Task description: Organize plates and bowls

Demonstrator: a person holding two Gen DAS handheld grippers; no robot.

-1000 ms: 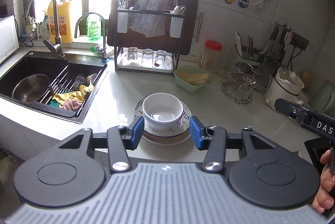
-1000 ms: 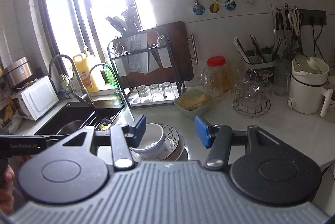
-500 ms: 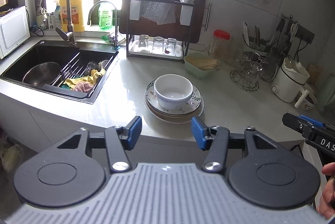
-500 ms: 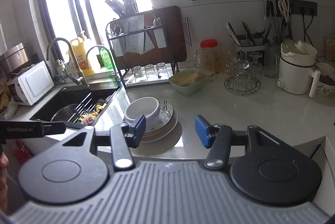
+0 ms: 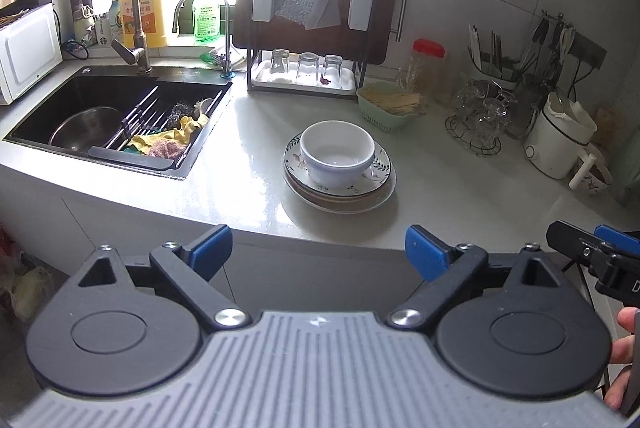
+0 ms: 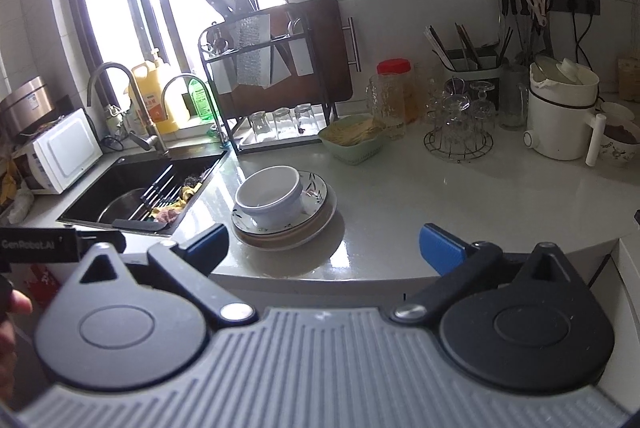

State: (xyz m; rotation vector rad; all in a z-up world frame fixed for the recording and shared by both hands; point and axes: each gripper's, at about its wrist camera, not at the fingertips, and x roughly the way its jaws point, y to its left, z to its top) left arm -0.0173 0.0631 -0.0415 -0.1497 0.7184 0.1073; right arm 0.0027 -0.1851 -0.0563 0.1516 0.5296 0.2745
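My left gripper (image 5: pixel 319 248) has just been opening and stands released, nothing between its jaws; the white bowl (image 5: pixel 337 153) sits on the stacked plates (image 5: pixel 340 189) at frame centre, well beyond the blue pads (image 5: pixel 424 252); my right gripper (image 6: pixel 332 250) likewise has just spread wide, empty; pale countertop (image 6: pixel 460 195), black sink (image 5: pixel 100 107) at left; bright window washes out detail.
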